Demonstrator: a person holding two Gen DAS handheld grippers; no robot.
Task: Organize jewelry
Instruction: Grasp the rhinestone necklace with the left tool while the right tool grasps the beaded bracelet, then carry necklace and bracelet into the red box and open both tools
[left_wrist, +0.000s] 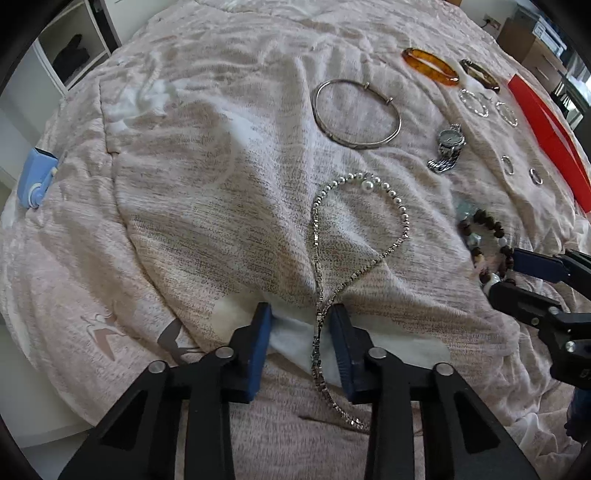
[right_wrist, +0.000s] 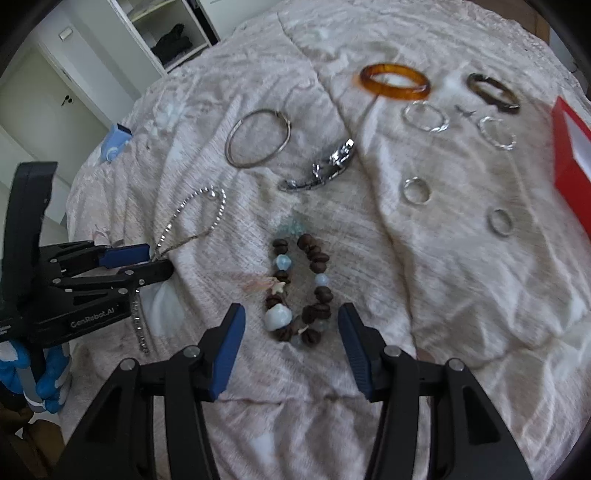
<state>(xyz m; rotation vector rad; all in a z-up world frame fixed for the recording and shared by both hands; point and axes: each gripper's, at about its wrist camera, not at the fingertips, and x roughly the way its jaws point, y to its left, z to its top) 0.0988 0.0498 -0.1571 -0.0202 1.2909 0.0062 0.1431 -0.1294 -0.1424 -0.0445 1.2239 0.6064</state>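
Observation:
Jewelry lies on a pink blanket. A silver chain necklace with pearls (left_wrist: 354, 229) loops ahead of my left gripper (left_wrist: 300, 334), which is open with the chain's tail running between its fingers. In the right wrist view the left gripper (right_wrist: 147, 262) sits at the necklace (right_wrist: 192, 221). A bracelet of brown and pale blue beads (right_wrist: 301, 291) lies between the fingers of my open right gripper (right_wrist: 290, 325); it also shows in the left wrist view (left_wrist: 487, 243) by the right gripper (left_wrist: 513, 275).
Farther back lie a silver bangle (left_wrist: 356, 114), a watch (left_wrist: 448, 147), an amber bangle (left_wrist: 430, 66), a dark bangle (right_wrist: 493, 92), clear rings (right_wrist: 424, 116) and small silver rings (right_wrist: 417, 190). A red box (right_wrist: 570, 158) stands at right. A blue object (left_wrist: 35, 177) lies at left.

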